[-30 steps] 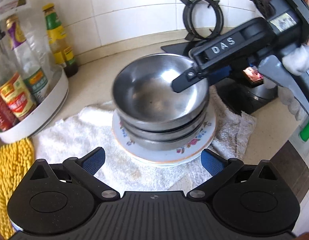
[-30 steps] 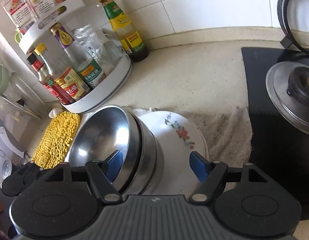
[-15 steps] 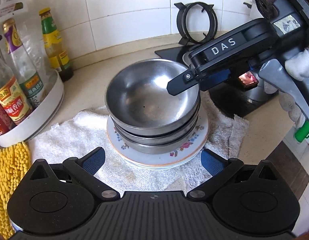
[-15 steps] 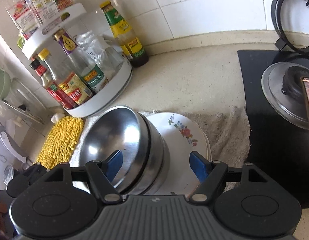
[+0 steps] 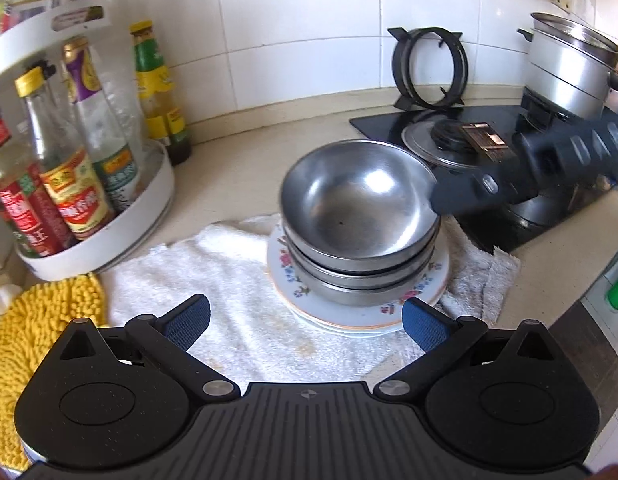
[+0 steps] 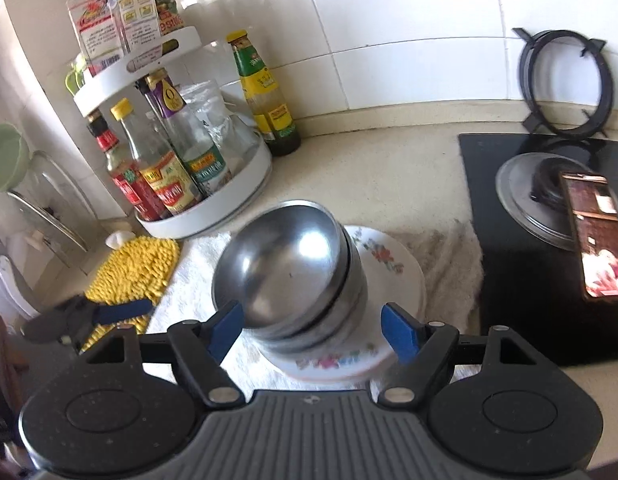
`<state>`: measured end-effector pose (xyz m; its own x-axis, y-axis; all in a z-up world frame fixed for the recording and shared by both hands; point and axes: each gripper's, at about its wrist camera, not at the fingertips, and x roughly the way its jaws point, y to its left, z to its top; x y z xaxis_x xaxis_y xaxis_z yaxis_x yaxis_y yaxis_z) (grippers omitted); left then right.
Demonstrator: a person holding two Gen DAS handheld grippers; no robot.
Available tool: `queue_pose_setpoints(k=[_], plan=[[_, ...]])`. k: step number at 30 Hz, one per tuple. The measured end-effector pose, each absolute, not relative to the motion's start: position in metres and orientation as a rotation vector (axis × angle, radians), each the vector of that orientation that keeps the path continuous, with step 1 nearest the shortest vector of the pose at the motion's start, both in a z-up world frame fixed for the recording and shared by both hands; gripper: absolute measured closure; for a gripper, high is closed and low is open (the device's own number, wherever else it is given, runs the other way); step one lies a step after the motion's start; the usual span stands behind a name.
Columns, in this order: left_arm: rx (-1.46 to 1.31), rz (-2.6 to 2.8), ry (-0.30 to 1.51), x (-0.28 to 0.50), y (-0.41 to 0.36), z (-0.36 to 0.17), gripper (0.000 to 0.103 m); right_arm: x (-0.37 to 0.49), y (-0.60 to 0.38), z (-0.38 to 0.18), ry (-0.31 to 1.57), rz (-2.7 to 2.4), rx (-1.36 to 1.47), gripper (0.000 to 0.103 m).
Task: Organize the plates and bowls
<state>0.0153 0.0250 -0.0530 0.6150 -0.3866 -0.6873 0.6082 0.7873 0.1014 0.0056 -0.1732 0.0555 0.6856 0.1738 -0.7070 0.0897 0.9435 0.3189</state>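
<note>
Right now three steel bowls (image 5: 359,216) sit nested one inside the other on a small stack of flower-patterned plates (image 5: 429,280), and the whole pile stands on a white towel (image 5: 213,280) spread over the beige counter (image 6: 389,168). The left gripper (image 5: 305,322) hangs just short of the pile with its blue pads wide apart and nothing between them; from the other side only one of its pads shows, over the yellow chenille mat (image 6: 133,268). The right gripper (image 6: 312,326) has its jaws spread wide too, having just opened a little further, and they grip nothing: the pads stand clear of the bowls on either side (in the left camera one finger of it, blurred, crosses near the top bowl's rim, and I can't tell whether it touches). To the left stands a white two-tier turntable rack (image 6: 213,216) crowded with sauce bottles, with one more green-capped bottle (image 6: 265,92) beside it against the tiled wall. To the right is a black glass hob (image 6: 521,280) carrying a pot lid (image 6: 521,196) and a lit phone (image 6: 597,236).
</note>
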Motion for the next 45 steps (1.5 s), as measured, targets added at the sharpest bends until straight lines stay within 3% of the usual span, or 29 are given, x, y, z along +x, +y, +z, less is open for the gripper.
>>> queue_pose_setpoints(k=[45], plan=[[0.259, -0.468, 0.799, -0.018, 0.044, -0.058, 0.0, -0.07, -0.137, 0.033, 0.884, -0.129, 0.345, 0.007]])
